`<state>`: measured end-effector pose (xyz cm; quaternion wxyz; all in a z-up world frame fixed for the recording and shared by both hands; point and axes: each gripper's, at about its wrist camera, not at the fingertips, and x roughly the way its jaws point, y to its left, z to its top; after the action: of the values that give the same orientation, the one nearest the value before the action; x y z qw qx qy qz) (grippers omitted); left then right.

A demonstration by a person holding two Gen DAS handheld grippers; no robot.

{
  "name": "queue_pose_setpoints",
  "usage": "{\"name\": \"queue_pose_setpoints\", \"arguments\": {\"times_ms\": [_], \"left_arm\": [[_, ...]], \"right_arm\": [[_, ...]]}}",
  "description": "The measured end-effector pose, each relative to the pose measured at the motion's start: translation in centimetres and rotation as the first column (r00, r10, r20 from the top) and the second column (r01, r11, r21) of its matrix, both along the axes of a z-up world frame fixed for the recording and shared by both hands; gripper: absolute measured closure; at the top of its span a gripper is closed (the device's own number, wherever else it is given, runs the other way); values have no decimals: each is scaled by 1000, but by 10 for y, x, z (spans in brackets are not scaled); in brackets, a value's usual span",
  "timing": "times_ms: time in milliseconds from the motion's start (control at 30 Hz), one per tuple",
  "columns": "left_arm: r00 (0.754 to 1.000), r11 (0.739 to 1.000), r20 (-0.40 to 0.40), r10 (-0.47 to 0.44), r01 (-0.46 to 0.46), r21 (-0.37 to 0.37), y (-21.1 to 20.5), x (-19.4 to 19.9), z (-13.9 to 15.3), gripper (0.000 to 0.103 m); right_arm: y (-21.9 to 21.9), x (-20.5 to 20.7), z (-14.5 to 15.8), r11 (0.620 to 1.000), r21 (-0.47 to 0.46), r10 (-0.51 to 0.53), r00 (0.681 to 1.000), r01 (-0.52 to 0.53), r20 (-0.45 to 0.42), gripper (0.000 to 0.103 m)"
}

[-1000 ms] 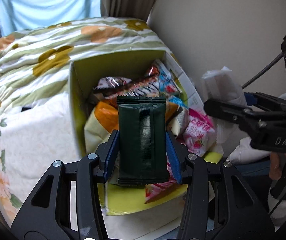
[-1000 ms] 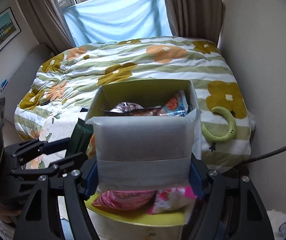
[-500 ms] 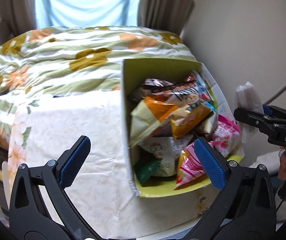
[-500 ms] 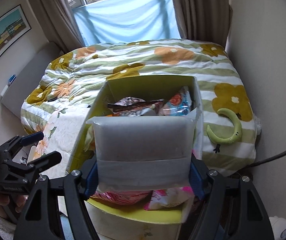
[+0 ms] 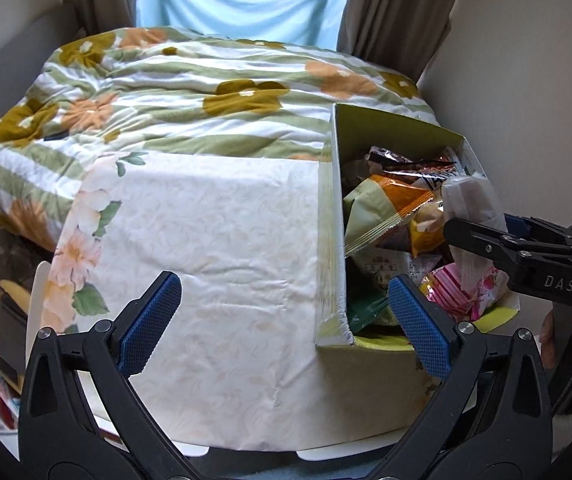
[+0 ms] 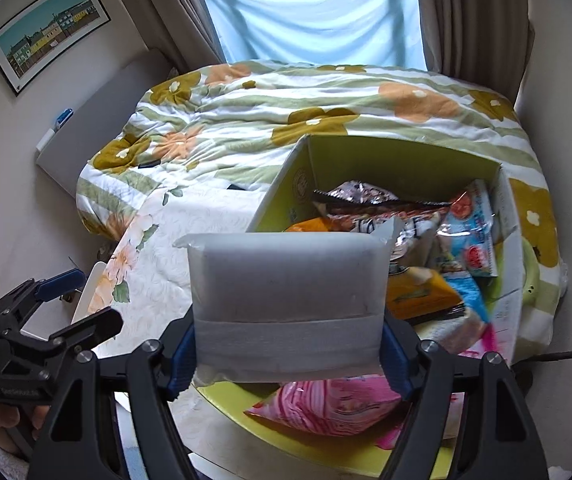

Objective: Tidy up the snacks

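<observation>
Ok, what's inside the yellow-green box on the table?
The box holds a heap of snack packets: an orange bag, a pink striped one, a blue one. Anything underneath the heap is covered.

My left wrist view: looks steeply down along fingers from near edge of cloth-covered table (image 5: 221, 264); faces bed (image 5: 189, 92) and window; yellow-green box (image 5: 330, 216) at right, close; my right wrist view: same heading, set directly over box (image 6: 402, 160), closer; frosted packet (image 6: 286, 300) fills foreground; shared: box, table cloth, bed, curtains; each view catches other gripper at its edge.
</observation>
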<state>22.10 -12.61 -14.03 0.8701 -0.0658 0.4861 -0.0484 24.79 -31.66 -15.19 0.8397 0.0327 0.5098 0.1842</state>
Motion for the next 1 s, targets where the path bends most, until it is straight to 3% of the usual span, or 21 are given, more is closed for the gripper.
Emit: {"name": "queue_pose_setpoints", "arguments": {"times_ms": [33,100,167,433,633,867,1000], "left_arm": [[1000,1000,-1,-1,1,-6,1,-2,0,1],[1000,1000,1,-13,13,-13,4,-6,0,1],[999,999,13,-35,35,-1,5,-12,3,1],[994,996,64,-85,84,11,24,-41,19,1],[982,994,157,-107,103,34,42,-77,56,1],[933,994,352,-68,35,99,67,-133,113,1],[909,992,412,-66,14,127,79,-161,127,1]], "right_arm": [[1,0,-2,1000,-9,-9,1000,9,-6,25],[-1,-6,-6,999,-8,-30,999,31,10,9],[-6,-16,-4,997,7,-75,997,75,32,5],[-8,-58,13,975,-35,-217,973,221,81,5],[10,-98,50,964,-45,-250,951,262,179,5],[52,-168,108,948,-77,-260,890,309,373,5],[67,-201,125,938,-57,-286,858,342,427,5]]}}
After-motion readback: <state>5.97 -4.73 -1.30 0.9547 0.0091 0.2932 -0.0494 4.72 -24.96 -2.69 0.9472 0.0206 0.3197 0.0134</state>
